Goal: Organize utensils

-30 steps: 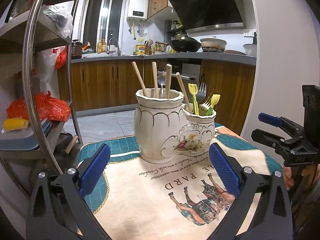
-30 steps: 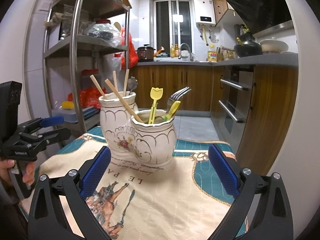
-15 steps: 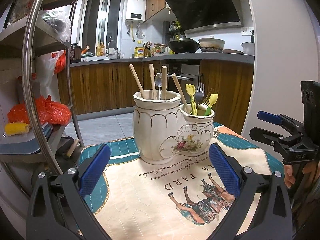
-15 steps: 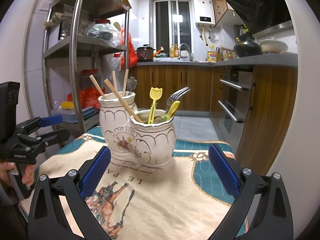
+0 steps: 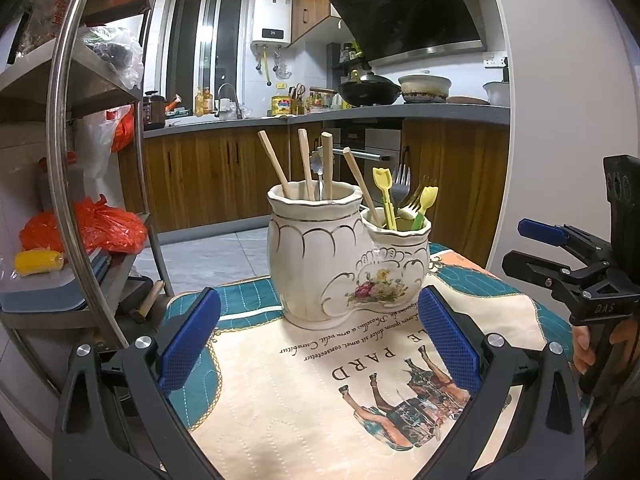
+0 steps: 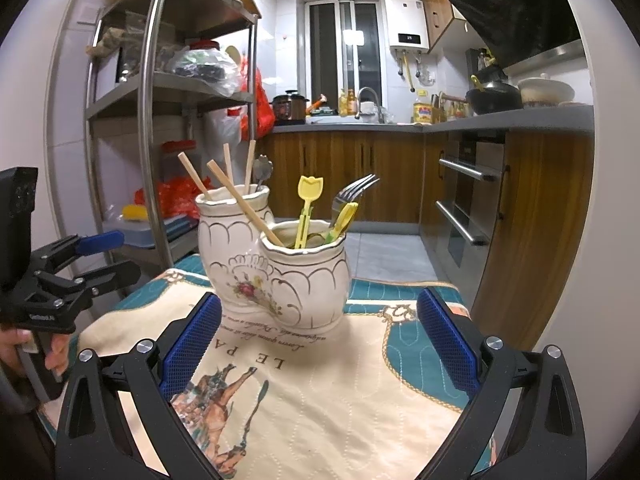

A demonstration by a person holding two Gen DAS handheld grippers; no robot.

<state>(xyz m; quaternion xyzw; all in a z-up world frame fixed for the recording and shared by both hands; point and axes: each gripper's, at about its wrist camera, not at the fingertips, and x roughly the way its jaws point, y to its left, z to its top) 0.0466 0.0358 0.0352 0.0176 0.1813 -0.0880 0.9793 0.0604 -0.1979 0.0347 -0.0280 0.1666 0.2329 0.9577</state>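
Kitchen cabinets in dark wood line the back wall, with a steel shelf rack to one side, and closer to us a quilted cloth in cream with a teal border covers the table. We read "LE PARD" printed on it upside down in the left wrist view, beside a horse figure that our own fingers partly cover.

On the cloth stands a glazed white ceramic holder with 2 joined pots, a tall one and a shorter one, both scalloped at the rim, trimmed with thin gold lines and painted with a flower spray. We see 3 wooden sticks and a metal spoon handle rising from the tall pot; their lower ends are hidden inside. A 4th stick leans from the short pot across the tall one. Also in the short pot are a yellow tulip-topped pick, a steel fork and a 2nd yellow-green pick, which the fork partly masks.

Our left gripper has its blue ribbed pads spread wide with nothing between them, framing the holder from the near side without touching it. Our right gripper is likewise spread wide and empty. At the frame edges each view catches the other gripper, and only fingertips of the hand holding it show.
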